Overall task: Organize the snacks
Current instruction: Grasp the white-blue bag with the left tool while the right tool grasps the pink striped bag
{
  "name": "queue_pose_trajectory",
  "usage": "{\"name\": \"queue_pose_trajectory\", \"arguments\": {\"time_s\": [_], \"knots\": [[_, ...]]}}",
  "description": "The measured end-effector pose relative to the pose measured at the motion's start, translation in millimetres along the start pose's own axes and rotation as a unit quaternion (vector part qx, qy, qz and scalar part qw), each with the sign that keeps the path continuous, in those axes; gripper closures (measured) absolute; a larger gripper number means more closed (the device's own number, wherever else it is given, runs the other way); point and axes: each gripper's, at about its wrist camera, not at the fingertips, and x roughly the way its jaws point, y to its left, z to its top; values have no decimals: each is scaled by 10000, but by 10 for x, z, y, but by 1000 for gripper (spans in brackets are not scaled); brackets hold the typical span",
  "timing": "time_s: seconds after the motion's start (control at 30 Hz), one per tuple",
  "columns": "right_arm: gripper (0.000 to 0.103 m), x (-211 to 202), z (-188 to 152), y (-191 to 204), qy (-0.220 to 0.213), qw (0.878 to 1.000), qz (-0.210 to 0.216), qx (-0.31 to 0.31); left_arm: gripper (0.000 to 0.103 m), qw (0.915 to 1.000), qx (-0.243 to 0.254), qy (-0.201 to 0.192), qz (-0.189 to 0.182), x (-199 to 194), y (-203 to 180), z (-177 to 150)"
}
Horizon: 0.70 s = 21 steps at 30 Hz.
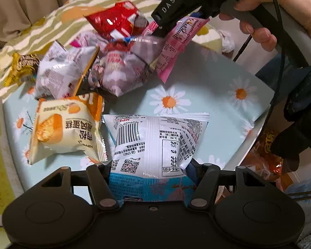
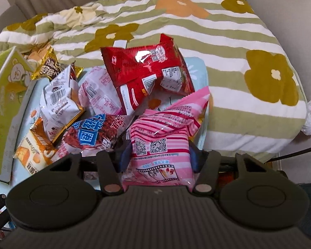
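Your left gripper (image 1: 149,166) clamps the white-and-blue packet (image 1: 155,145). Your right gripper (image 2: 158,155) pinches the pink packet (image 2: 159,143) beside the pile.

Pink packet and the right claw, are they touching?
Touching. The right wrist view shows the right claw with both fingers pressed against the pink packet, pinching its sides.

Snack packets all showing glossy plastic film, crinkled, catching glare: red packet (image 2: 147,76), pink striped packet (image 2: 161,143), white-blue packet (image 1: 155,143), orange cake packet (image 1: 66,128). Gold wrapper (image 2: 49,66) looking metallic foil. Daisy-print table cover (image 1: 197,87) looking smooth, slight sheen. Striped floral blanket (image 2: 217,47) looking soft fuzzy cloth, matt. Green box (image 2: 4,103) looking matt cardboard. Both gripper bodies showing matt black plastic, right one ribbed.
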Motion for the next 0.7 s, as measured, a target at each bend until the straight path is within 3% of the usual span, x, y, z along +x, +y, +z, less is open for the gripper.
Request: {"name": "queue_pose_trajectory", "arguments": {"time_s": [0.4, 0.7], "knots": [[34, -737, -42, 133, -635, 9979, 93, -127, 37, 9967, -163, -712, 361, -660, -25, -72], [34, -1165, 25, 463, -997, 9933, 459, -369, 37, 9848, -683, -1328, 886, -1239, 245, -212]]}}
